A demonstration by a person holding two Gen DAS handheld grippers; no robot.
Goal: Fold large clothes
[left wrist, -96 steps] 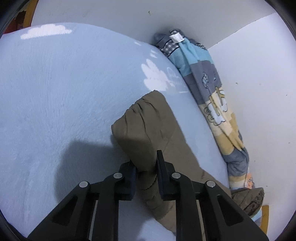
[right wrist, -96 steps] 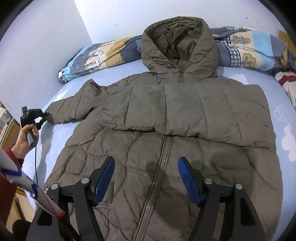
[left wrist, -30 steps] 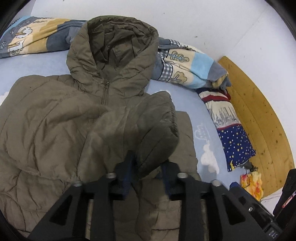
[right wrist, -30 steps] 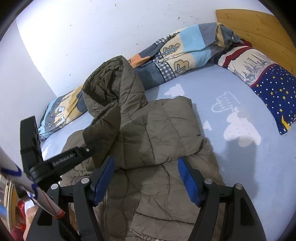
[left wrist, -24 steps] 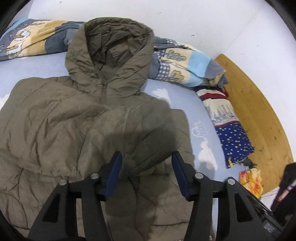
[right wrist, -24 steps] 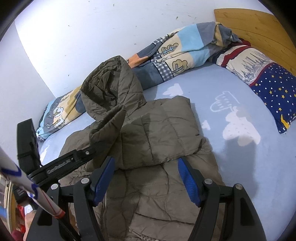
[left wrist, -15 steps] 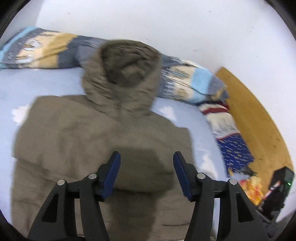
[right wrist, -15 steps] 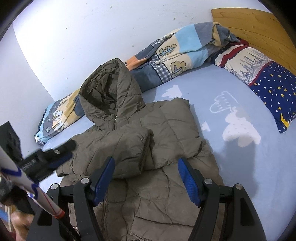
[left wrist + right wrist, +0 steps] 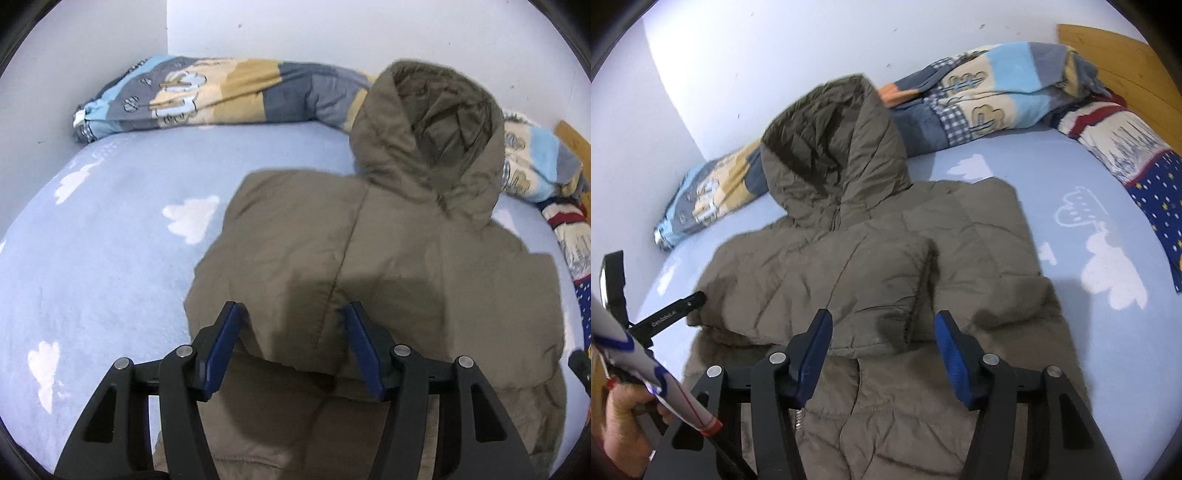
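Both sleeves of the olive puffer jacket (image 9: 871, 280) now lie folded across its chest, and we judge that the next fold has to run along the coat's length. It lies face up on the blue cloud-print bedsheet (image 9: 110, 258), with its long axis running from the hem under our tongs up to the hood (image 9: 428, 122), which leans on the rolled patterned quilt (image 9: 221, 92) by the wall. We hold the left gripper (image 9: 291, 343) above the coat's left flank, its jaws half spread and empty, having just been opening, with nothing pinched between the blue pads. The right gripper (image 9: 882, 347) hangs over the cuff end of the folded sleeve (image 9: 879, 295), near the zip line; its jaws have just been closing a little, yet they stand apart and we see only fabric lying beneath them, not gripped. From the right wrist view the left tool is at the coat's left edge, held by a hand (image 9: 624, 435). Since the hem sits nearest both hands and the hood lies farthest away, we reckon either end could be carried toward the other, each hand taking its own side.
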